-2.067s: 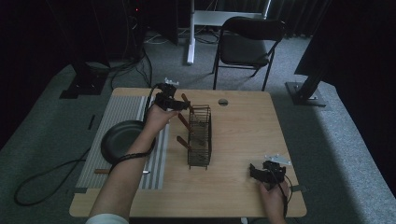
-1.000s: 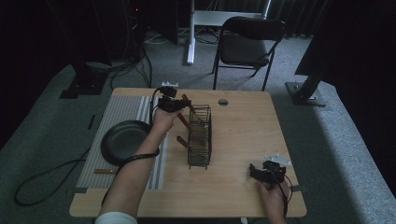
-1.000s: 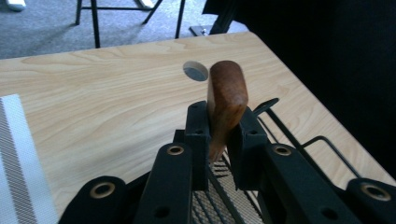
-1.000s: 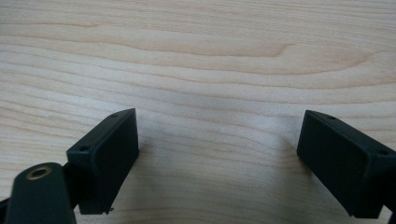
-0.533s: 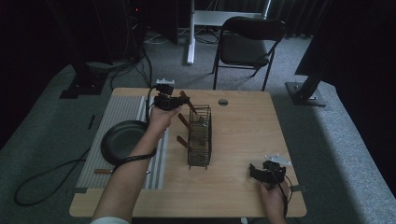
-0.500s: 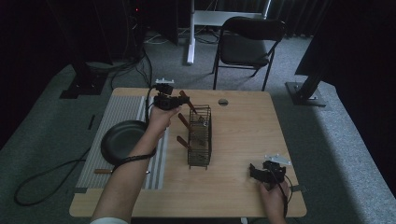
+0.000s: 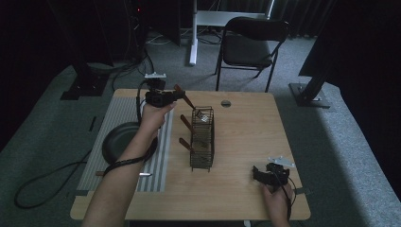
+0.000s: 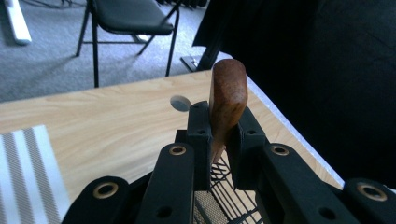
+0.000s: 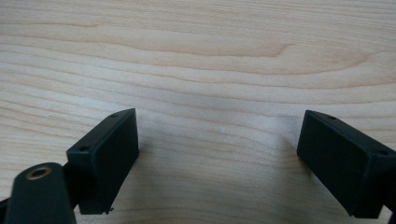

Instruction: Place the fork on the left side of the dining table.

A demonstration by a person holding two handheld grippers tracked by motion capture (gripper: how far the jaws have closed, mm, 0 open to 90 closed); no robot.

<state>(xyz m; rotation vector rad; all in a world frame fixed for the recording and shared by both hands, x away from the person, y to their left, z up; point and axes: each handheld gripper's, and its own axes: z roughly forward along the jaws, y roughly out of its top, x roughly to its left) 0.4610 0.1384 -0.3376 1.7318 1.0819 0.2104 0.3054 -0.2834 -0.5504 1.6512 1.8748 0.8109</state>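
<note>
The left gripper (image 7: 176,97) is held above the far left part of the surface (image 7: 246,137), just beyond the far end of the wire rack (image 7: 202,139). Its fingers (image 8: 198,135) are clamped on a brown wooden handle (image 8: 226,100); in the left gripper view the handle's rounded end stands up past the finger tips, and both pads press against its sides. From the high view the handle (image 7: 184,98) slants down from the gripper toward the rack's top far end, where a small pale part sits among the wires; what that part is cannot be told. Under the left fingers, the left gripper view shows black wires of the rack (image 8: 229,186).

Two more brown handles (image 7: 185,123) stick out of the rack's left side, slanting up and away from it.

The right gripper (image 7: 264,174) rests low at the near right corner of the surface, well apart from the rack. Its fingers (image 9: 105,156) are wide apart, with bare pale wood (image 9: 210,84) between them, and they hold nothing.

Left of the rack lies a striped mat (image 7: 118,142) with a dark round pan (image 7: 118,142) on it, partly crossed by the person's left forearm (image 7: 127,165). A small round disc (image 7: 226,103) lies near the surface's far edge, beyond the rack. A black chair (image 7: 250,45) stands on the floor beyond the surface.
</note>
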